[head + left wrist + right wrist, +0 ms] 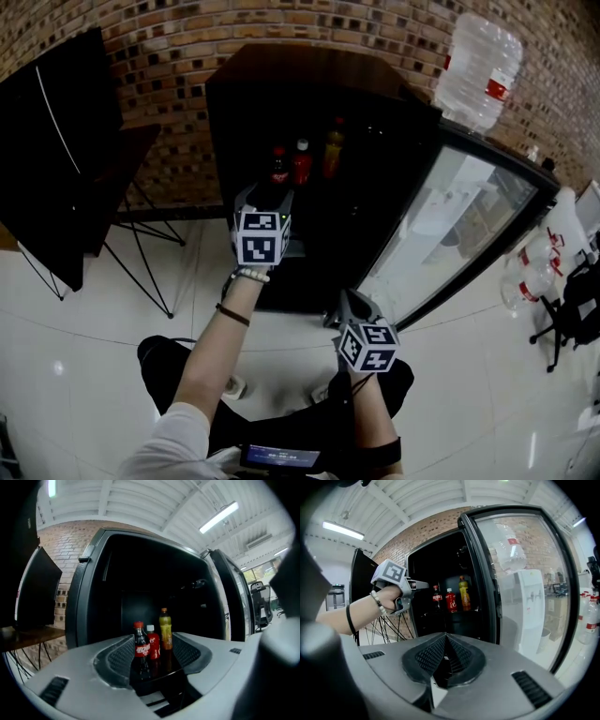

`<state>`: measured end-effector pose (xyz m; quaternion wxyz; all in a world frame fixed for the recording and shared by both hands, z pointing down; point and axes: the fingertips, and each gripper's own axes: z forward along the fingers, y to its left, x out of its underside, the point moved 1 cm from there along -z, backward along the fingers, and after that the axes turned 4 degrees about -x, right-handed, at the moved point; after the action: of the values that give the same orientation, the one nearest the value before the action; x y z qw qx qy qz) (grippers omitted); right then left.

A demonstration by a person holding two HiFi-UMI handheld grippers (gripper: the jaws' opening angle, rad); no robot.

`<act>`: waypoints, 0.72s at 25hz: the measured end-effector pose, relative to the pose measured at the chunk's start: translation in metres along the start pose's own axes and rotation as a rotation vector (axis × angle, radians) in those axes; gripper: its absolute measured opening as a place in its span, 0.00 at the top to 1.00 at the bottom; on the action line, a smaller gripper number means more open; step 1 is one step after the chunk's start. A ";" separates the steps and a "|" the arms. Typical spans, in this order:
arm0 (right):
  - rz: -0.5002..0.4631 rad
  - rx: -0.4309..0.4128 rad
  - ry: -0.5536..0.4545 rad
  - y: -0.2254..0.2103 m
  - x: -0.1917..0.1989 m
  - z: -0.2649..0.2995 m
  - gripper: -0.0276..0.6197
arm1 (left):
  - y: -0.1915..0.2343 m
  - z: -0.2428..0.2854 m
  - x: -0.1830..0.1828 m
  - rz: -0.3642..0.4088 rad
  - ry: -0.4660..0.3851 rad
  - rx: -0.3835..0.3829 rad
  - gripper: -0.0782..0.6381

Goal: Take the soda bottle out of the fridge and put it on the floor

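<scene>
– Checking the left claw (152, 654) first: what is its state?
– Spread wide, pads bare, nothing pinched. It points level into the open fridge (89, 597).
– And the soda bottle (141, 648)?
– It stands upright on the fridge shelf, straight ahead of that claw and a shade toward its left pad. It is not yet between the pads. A red bottle (153, 644) stands just beside it toward the right pad. A yellow bottle (165, 629) stands further right again and, it seems, further off.
– Right claw (445, 641)?
– Pressed together and empty, held lower than the left claw and nearer the person. The glass door (520, 588) is ahead on its right side.
– Step in hand?
– In my judgement, the approach to the grasp. Nothing is lifted, and placement on the floor (112, 356) is outstanding.
– Requirement for the next move?
– Advance the left claw until the soda bottle's body sits between the pads, then close. Risk noted: the red bottle stands close enough that the right pad could nudge it.
</scene>
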<state>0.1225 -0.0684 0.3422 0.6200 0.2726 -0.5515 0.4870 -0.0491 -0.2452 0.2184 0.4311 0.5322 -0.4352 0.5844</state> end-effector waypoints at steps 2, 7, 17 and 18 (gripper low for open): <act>0.003 -0.001 -0.005 -0.001 -0.002 -0.001 0.91 | 0.006 0.020 -0.011 0.014 0.006 -0.023 0.54; 0.016 -0.003 -0.021 -0.001 -0.006 -0.003 0.91 | 0.014 0.062 -0.010 0.015 0.073 -0.047 0.54; 0.041 -0.016 -0.045 -0.004 -0.014 -0.006 0.91 | 0.030 0.114 -0.007 0.027 0.142 -0.104 0.54; 0.043 -0.018 -0.046 -0.004 -0.014 -0.006 0.91 | 0.032 0.117 -0.007 0.031 0.148 -0.113 0.54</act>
<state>0.1298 -0.0688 0.3285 0.5989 0.2665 -0.5756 0.4888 -0.0512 -0.3667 0.2161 0.4824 0.4558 -0.4426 0.6030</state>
